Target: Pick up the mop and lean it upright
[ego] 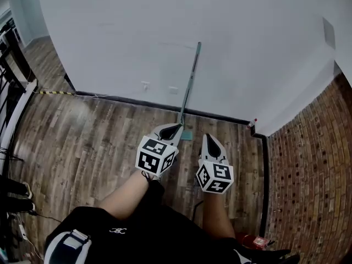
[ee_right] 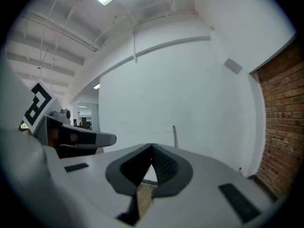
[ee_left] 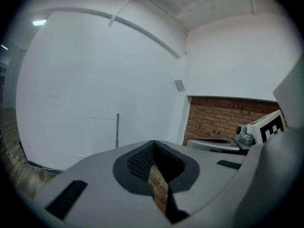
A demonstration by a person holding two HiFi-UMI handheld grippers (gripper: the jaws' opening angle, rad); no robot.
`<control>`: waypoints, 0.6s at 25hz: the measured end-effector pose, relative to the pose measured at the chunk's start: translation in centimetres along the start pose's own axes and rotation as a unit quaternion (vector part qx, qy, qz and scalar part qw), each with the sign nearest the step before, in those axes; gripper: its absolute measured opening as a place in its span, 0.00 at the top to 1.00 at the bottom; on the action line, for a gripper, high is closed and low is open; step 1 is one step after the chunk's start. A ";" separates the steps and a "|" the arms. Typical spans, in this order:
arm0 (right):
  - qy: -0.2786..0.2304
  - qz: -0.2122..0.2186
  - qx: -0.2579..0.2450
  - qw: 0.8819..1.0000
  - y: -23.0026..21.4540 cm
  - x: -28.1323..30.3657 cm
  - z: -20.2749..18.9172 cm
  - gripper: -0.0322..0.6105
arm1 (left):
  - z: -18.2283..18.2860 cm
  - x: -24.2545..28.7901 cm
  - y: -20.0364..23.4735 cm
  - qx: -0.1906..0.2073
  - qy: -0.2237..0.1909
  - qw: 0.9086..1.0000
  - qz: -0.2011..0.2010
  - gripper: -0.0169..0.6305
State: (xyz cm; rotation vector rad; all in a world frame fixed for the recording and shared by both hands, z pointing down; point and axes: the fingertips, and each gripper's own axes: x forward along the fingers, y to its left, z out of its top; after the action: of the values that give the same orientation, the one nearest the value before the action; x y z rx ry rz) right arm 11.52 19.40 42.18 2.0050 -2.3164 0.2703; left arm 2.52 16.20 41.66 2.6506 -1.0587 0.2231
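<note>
The mop (ego: 190,87) stands nearly upright at twelve o'clock, handle against the wall (ego: 137,32), head on the floor (ego: 93,142); the left hand-held gripper (ego: 170,130) and right hand-held gripper (ego: 212,142) hover near it, jaws pressed together, empty. The lean looks done; best retreat toward six o'clock, clear of the handle.

The long mop (ego: 189,87), a slim grey-green metal handle on a small flat teal head (ego: 186,135), stands almost upright at the far side of the room, leaning against the white wall (ego: 121,32). Its handle tilts slightly, top to the right. The head rests on the wooden floor (ego: 93,142) just beside the dark skirting, near the scene's middle
</note>
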 end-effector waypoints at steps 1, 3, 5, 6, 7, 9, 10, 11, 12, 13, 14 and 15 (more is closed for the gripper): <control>-0.001 -0.004 -0.003 1.000 -0.4 1.2 0.2 0.93 | 0.3 1.2 0.8 -0.001 -0.001 1.000 -0.005 0.99; -0.002 -0.013 -0.006 1.000 -1.2 3.7 0.7 0.93 | 1.1 3.8 2.4 -0.001 -0.002 1.000 -0.015 0.99; 0.001 -0.021 -0.006 1.000 -2.1 6.6 1.5 0.93 | 2.5 6.4 4.1 -0.001 -0.004 1.000 -0.026 0.99; 0.002 -0.023 -0.005 1.000 -2.5 8.0 2.0 0.93 | 3.3 7.6 5.0 0.000 -0.006 1.000 -0.031 0.99; 0.001 -0.025 -0.005 1.000 -2.9 9.5 2.7 0.93 | 4.3 8.7 6.0 0.002 -0.009 0.999 -0.035 0.99; -0.002 -0.031 -0.006 0.999 -3.6 12.4 3.8 0.93 | 6.0 10.8 8.0 0.005 -0.013 0.999 -0.040 0.99; -0.003 -0.035 -0.007 0.999 -3.9 13.9 4.3 0.93 | 6.6 11.7 9.0 0.004 -0.015 0.999 -0.042 0.99; -0.004 -0.037 -0.008 0.999 -4.0 15.3 4.6 0.93 | 7.2 12.5 10.1 0.002 -0.015 0.999 -0.043 0.99; -0.003 -0.038 -0.009 0.999 -4.0 16.7 4.9 0.93 | 7.6 13.3 11.2 0.000 -0.015 0.999 -0.044 0.99; -0.002 -0.038 -0.011 0.999 -3.9 17.9 5.1 0.93 | 7.9 13.9 12.3 -0.002 -0.015 0.999 -0.044 0.99; 0.000 -0.037 -0.013 0.999 -3.8 19.1 5.2 0.93 | 8.0 14.5 13.3 -0.004 -0.014 0.999 -0.045 0.99; -0.001 -0.037 -0.014 0.999 -3.7 20.1 5.3 0.93 | 8.1 15.0 14.4 -0.008 -0.012 0.999 -0.045 0.99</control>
State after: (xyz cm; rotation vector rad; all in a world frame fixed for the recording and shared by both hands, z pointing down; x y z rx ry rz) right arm 12.52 -1.65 40.60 2.0734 -2.2276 0.2319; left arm 3.69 -6.05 40.48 2.6857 -0.9428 0.1641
